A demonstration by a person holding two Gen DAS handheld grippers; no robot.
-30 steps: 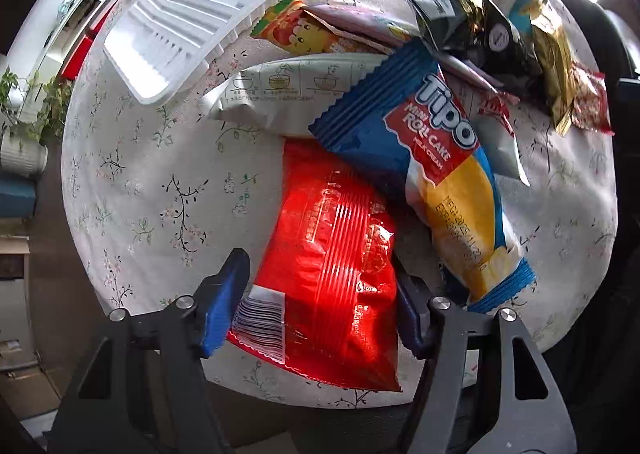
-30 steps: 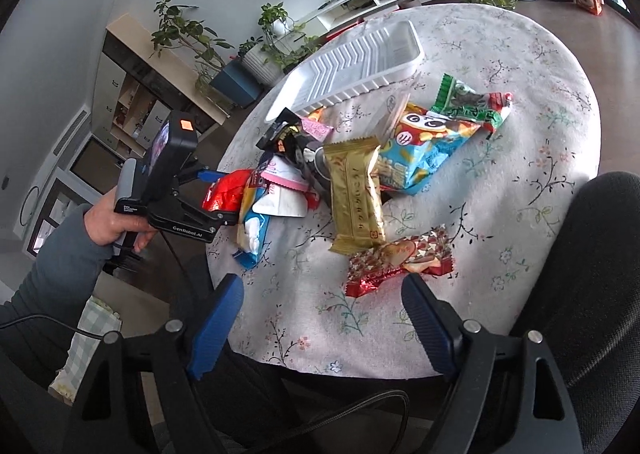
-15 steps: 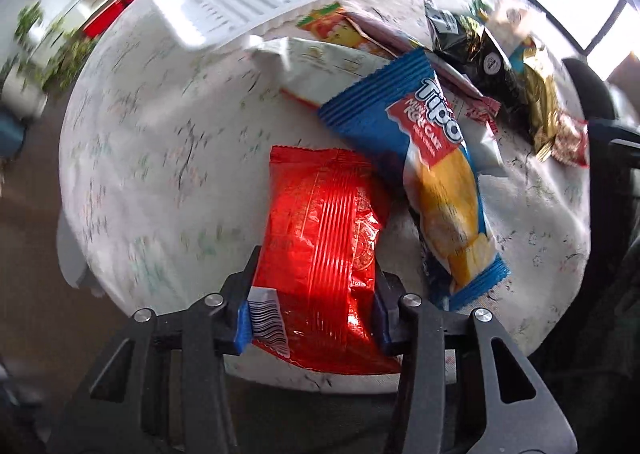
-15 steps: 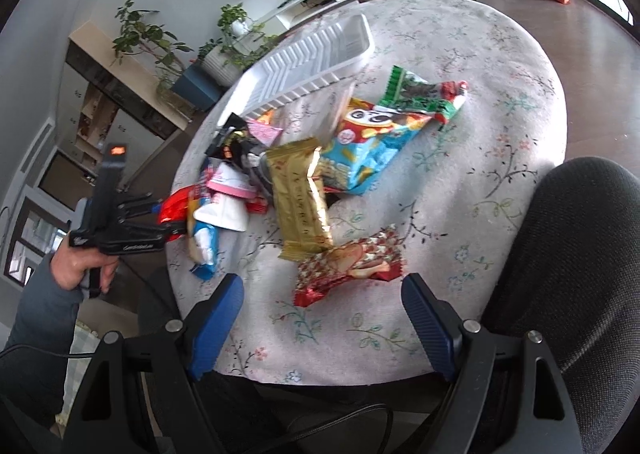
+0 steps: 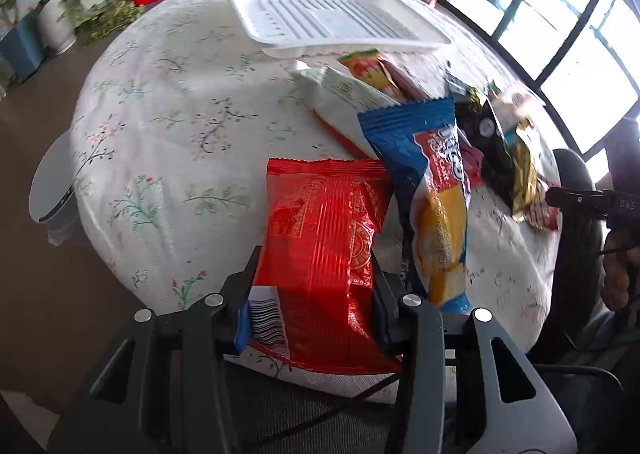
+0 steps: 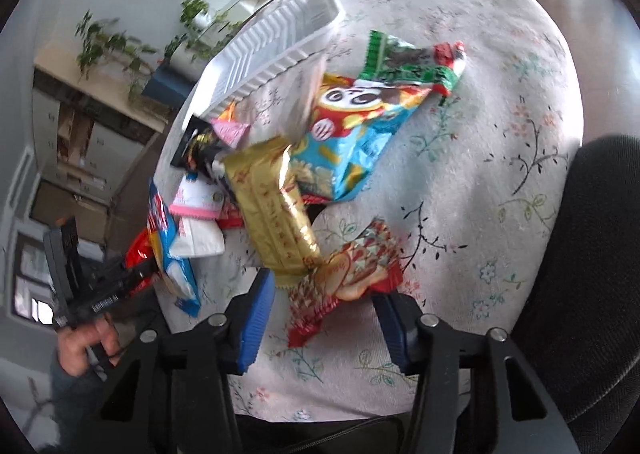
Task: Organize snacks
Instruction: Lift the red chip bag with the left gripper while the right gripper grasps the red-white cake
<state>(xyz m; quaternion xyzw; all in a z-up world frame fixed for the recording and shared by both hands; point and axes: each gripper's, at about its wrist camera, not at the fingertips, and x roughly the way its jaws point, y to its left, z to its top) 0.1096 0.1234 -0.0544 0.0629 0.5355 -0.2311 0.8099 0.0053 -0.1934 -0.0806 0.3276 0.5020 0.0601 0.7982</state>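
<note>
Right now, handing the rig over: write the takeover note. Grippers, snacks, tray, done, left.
Left gripper: shut on the red packet at the table edge.
Right gripper: jaws have just been closing around the red-and-white patterned packet; pads not yet on it.
White tray: far side, nothing seen in it.
Other snacks piled mid-table: blue Tipo pack, gold packet, panda bag.
Done: nothing in the tray yet.
Left: move everything into the tray.
</note>
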